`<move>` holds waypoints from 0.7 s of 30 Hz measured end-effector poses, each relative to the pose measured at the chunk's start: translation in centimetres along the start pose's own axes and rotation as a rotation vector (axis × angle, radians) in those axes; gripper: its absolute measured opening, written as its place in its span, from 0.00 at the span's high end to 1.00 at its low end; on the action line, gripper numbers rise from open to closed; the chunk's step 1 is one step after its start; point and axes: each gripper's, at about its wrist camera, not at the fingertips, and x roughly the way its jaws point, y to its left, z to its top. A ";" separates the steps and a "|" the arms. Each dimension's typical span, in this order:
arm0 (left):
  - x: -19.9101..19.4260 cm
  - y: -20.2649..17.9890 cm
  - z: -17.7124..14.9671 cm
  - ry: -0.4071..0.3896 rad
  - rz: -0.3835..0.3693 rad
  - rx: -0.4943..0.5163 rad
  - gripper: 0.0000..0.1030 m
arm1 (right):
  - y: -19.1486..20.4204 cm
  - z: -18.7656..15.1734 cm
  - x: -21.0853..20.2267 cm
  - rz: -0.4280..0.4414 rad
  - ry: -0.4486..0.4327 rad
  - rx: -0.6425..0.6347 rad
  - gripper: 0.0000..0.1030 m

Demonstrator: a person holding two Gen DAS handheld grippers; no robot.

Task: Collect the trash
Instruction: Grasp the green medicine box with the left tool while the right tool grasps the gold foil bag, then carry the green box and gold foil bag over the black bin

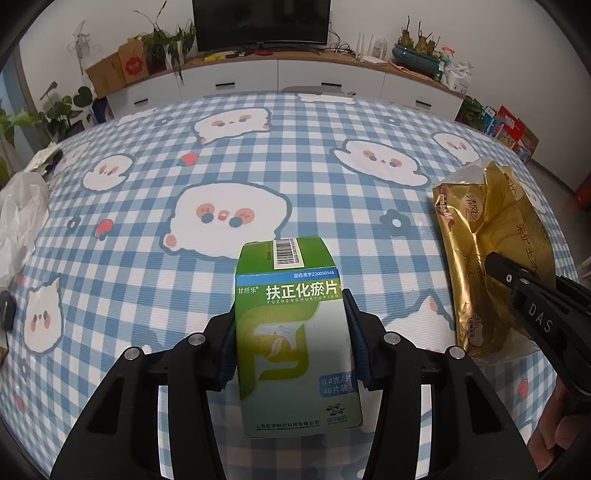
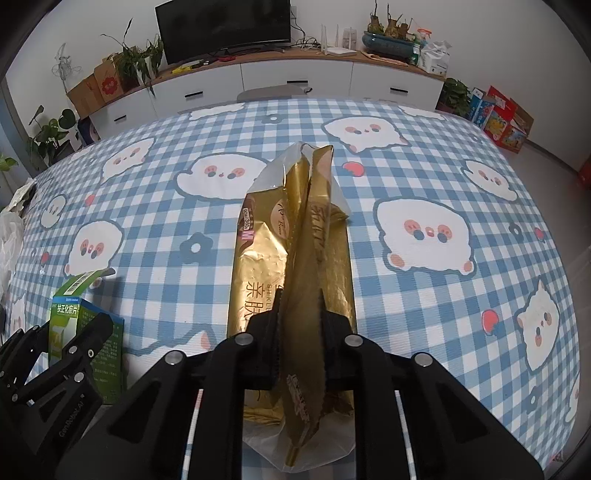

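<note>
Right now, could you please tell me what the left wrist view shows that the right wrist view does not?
Only the left wrist view shows the green cardboard medicine box's printed front, clamped in the left gripper. Only the right wrist view shows the right gripper pinching a raised fold of the crumpled gold plastic wrapper. Both show box, wrapper and the blue-checked tablecloth.

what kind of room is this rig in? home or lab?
Most likely a home living room. A TV stands on a long white cabinet with houseplants beside it, and the work surface is a table under a cartoon-print checked tablecloth.
</note>
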 end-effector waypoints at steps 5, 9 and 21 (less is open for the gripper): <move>-0.2 0.1 0.0 -0.006 0.011 0.002 0.54 | 0.1 0.0 -0.2 -0.005 -0.006 -0.005 0.95; -0.8 0.1 -0.1 -0.014 0.011 0.009 0.54 | 0.1 0.0 -0.8 -0.001 -0.013 -0.003 0.95; -4.0 -0.5 -0.4 -0.043 -0.002 0.009 0.54 | 0.3 -0.5 -4.0 -0.006 -0.055 -0.015 0.95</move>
